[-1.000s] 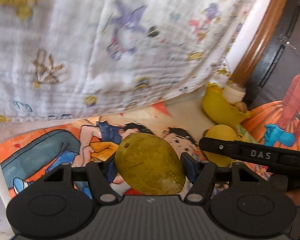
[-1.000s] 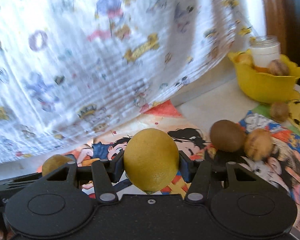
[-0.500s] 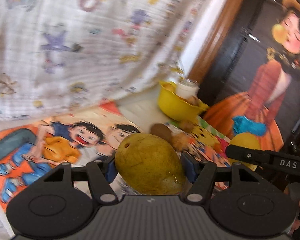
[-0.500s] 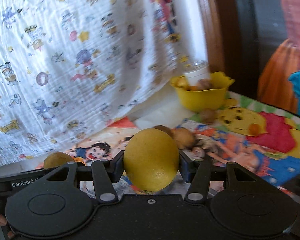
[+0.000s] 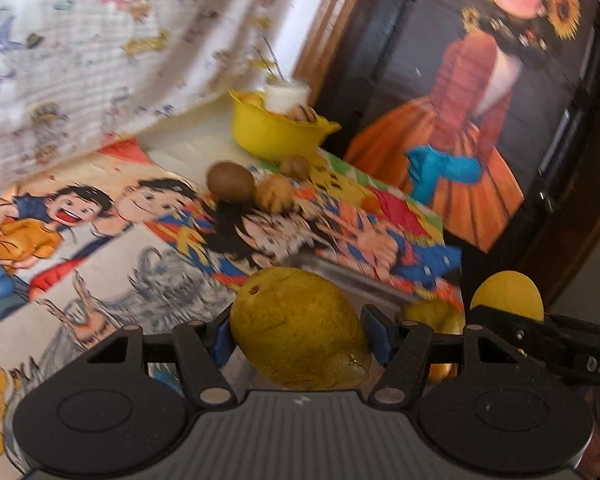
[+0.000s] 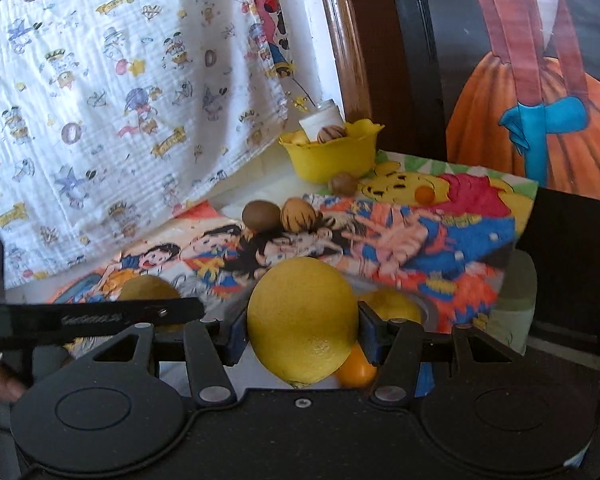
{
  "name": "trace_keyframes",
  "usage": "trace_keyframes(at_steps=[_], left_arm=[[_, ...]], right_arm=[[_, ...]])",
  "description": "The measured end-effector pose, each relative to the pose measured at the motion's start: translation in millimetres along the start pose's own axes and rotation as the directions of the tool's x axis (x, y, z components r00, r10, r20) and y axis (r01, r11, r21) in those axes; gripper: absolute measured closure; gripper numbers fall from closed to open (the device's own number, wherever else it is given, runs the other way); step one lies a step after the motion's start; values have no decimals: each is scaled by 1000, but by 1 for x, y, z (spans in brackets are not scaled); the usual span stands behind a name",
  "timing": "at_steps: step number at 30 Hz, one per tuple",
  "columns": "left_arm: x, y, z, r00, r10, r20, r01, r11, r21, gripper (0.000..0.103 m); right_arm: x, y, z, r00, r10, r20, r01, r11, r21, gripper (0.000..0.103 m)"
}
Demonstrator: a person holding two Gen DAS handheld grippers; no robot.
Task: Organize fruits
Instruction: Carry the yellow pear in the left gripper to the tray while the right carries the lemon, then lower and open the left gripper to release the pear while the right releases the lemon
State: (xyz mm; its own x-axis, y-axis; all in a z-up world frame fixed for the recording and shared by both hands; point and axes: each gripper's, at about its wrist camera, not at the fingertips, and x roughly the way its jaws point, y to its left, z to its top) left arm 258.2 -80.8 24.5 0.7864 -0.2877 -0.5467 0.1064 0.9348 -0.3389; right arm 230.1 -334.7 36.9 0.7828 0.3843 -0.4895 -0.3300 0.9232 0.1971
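My left gripper is shut on a green-yellow pear and holds it above the cartoon-printed table cover. My right gripper is shut on a yellow lemon; that lemon also shows in the left wrist view. Below the right gripper lie another yellow fruit and a small orange, partly hidden. A brown kiwi and a walnut lie on the cover. A yellow bowl at the back holds walnuts and a white jar.
A printed white cloth hangs along the back left. A wooden frame and a dark panel with a painted figure in an orange skirt stand at the right. A second walnut lies by the bowl.
Both grippers have swung to the right and back, each still holding its fruit. The bowl, kiwi and walnuts now sit further off, and more fruit shows below the right gripper.
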Motion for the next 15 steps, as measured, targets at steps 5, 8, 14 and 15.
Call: trace_keyframes(at_steps=[5, 8, 14, 15], left_arm=[[9, -7, -15, 998, -10, -62, 15, 996, 89, 35], [13, -10, -18, 996, -9, -88, 21, 991, 132, 36], [22, -19, -16, 993, -34, -112, 59, 973, 222, 46], [25, -20, -16, 993, -30, -116, 57, 969, 239, 46]], right_arm=[[-2, 8, -23, 1000, -19, 0, 19, 999, -31, 47], [1, 12, -33, 999, -40, -3, 40, 996, -77, 47], [11, 12, -46, 997, -74, -15, 71, 986, -148, 47], [13, 11, -47, 997, -79, -19, 76, 985, -152, 47]])
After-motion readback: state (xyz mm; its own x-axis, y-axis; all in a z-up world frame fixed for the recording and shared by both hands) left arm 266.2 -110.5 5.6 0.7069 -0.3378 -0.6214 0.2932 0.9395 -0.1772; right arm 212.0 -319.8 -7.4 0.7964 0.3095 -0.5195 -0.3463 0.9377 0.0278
